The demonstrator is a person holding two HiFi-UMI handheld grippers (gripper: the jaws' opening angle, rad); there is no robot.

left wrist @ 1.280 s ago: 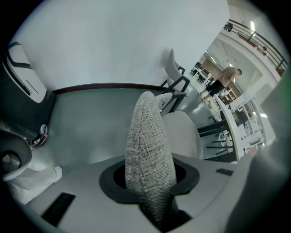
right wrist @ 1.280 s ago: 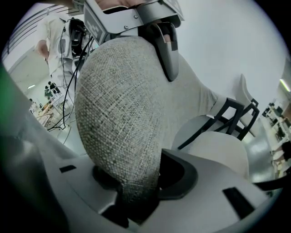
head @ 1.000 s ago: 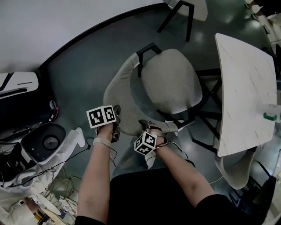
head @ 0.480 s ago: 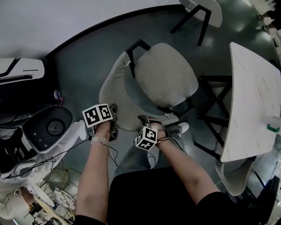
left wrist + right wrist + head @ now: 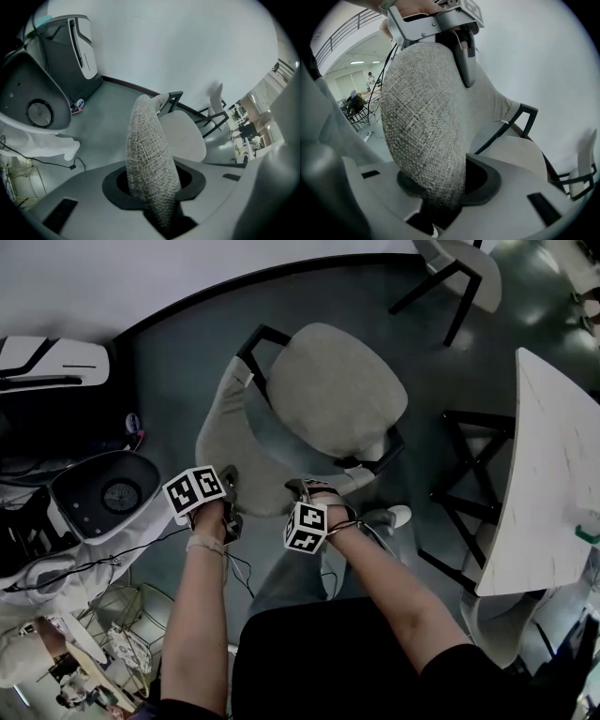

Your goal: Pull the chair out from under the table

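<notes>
You are holding the grey fabric-covered chair with black metal legs (image 5: 337, 390) by its curved backrest (image 5: 220, 427), with both grippers on the near rim. The left gripper (image 5: 231, 510) is clamping the rim at a middling opening. Only its own view is showing the coarsely woven backrest (image 5: 147, 154) wedged between the black pads (image 5: 193, 180). The right gripper (image 5: 306, 491) has just been closing its jaws further, and the backrest (image 5: 424, 126) is sitting pinched between them. That view is also catching the left gripper (image 5: 465, 70) biting the rim's top. Only the head view is showing the white marble-patterned table (image 5: 562, 474): the chair is standing out from under it, apart from its edge.
</notes>
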